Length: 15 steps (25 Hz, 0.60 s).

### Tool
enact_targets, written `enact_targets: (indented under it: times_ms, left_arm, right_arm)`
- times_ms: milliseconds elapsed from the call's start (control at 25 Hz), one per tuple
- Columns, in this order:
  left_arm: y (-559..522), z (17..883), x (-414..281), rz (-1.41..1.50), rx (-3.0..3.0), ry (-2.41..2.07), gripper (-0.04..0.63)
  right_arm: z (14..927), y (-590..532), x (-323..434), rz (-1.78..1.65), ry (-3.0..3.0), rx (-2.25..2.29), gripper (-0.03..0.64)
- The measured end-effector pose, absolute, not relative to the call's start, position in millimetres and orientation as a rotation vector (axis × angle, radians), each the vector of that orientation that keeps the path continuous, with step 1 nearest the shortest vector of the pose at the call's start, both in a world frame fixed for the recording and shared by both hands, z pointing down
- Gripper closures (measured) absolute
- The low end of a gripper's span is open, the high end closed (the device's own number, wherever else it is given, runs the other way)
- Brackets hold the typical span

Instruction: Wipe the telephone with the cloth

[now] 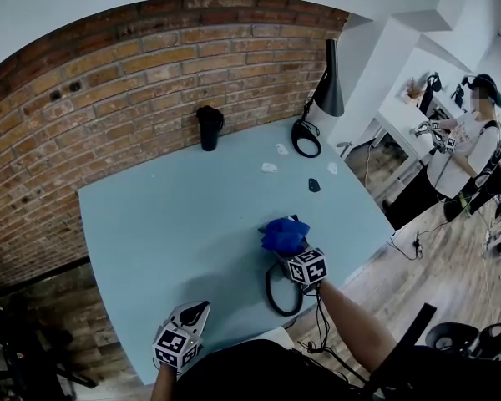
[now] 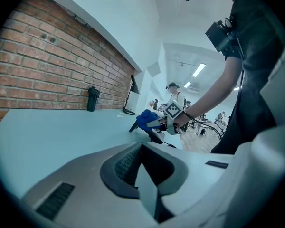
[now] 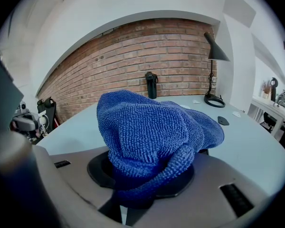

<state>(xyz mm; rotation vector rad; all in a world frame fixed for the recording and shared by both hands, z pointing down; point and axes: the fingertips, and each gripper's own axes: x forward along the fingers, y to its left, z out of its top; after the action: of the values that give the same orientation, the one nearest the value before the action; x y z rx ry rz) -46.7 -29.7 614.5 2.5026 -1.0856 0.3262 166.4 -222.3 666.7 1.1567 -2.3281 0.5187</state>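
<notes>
My right gripper (image 1: 287, 251) is shut on a bunched blue cloth (image 1: 282, 233), which it presses down over the black telephone (image 2: 152, 133) near the table's front right. The cloth (image 3: 152, 132) fills the right gripper view and bulges out above the jaws. Most of the phone is hidden under it; its black cord (image 1: 270, 295) loops toward the table edge. My left gripper (image 1: 195, 312) hovers at the front edge, left of the phone, with its jaws together and nothing between them.
A black tumbler (image 1: 209, 128) stands by the brick wall. At the far right corner is a black lamp (image 1: 326, 83). Small white scraps (image 1: 270, 167) and a dark piece (image 1: 314, 185) lie behind the phone. A person (image 1: 472, 144) stands off to the right.
</notes>
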Motion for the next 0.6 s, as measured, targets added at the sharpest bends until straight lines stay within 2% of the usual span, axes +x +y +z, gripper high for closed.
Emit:
enact_targets:
  times_ms: [600]
  left_arm:
    - [-29, 613, -45, 0.33, 2.513, -1.078, 0.595]
  right_arm:
    - [677, -202, 172, 0.532, -2.305, 1.152, 0.442]
